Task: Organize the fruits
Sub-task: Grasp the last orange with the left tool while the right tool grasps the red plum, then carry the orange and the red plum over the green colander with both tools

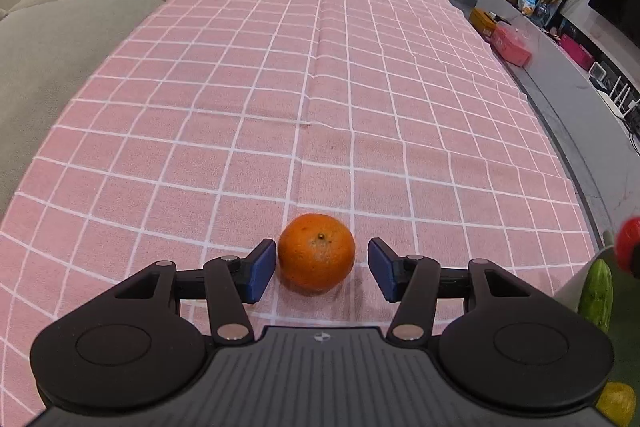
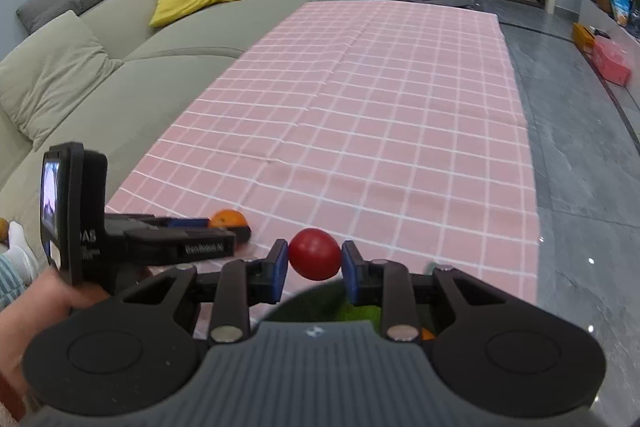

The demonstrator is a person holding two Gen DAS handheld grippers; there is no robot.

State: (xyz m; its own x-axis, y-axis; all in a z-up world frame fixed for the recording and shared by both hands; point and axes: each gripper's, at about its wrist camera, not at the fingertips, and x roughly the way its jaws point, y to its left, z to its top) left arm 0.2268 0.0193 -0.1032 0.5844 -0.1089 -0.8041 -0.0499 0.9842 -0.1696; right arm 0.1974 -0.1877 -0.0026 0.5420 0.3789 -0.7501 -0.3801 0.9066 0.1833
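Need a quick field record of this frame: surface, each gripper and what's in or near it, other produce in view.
surface: pink checked tablecloth
left gripper: open, jaws either side of the orange, pads not pressing on it
orange: resting on the cloth
right gripper: shut on the red round fruit, held above a dark bowl
bowl contents: something green; rest hidden
other produce: cucumber and yellow fruit at right edge of left wrist view
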